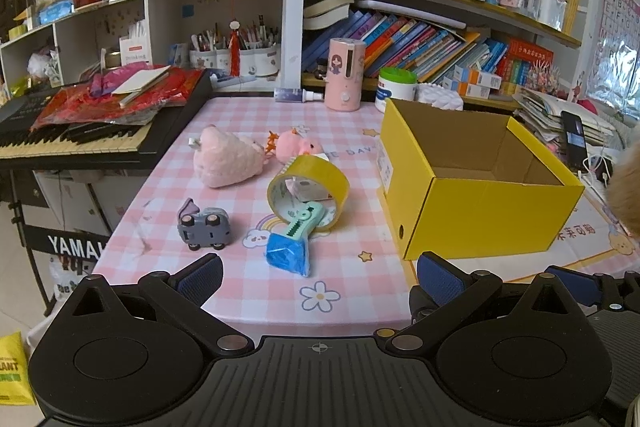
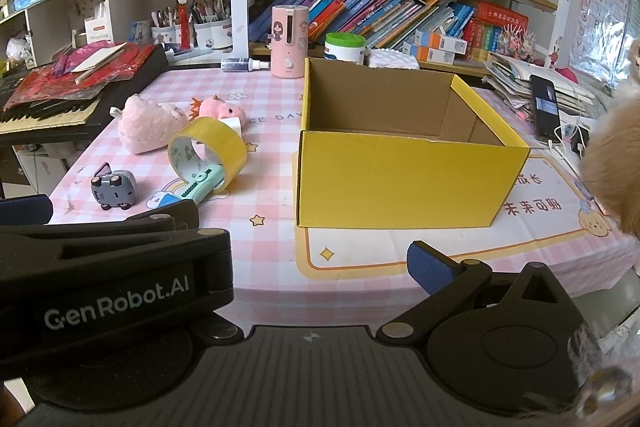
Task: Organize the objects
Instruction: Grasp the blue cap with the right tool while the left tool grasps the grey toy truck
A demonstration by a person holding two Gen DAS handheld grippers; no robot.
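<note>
- The yellow box stands open and looks empty on the pink checked tablecloth; it is the likely home for the loose things to its left.
- Those things lie in a cluster: a pink plush and a smaller pink plush at the back, a roll of yellow tape on its edge in the middle, a green-and-blue clip touching the tape's front, and a grey toy car on its side at the near left.
- The left gripper is spread wide and holds nothing; it hovers at the near table edge, facing the clip and tape.
- The right gripper shows one blue pad clearly; the other finger is partly hidden behind the left tool's body, so it seems open and empty, but I cannot tell how wide.
- No thing appears to be in the box yet, so the task looks to be at its start.
- A good first pick, I judge, is the clip or the car: both are nearest the left gripper and small enough to close on.
- The clip leans against the tape, so approach from the blue end, away from the roll, or the tape may roll off.
- Lift well clear of the box's near wall before carrying across, then release low inside.
</note>
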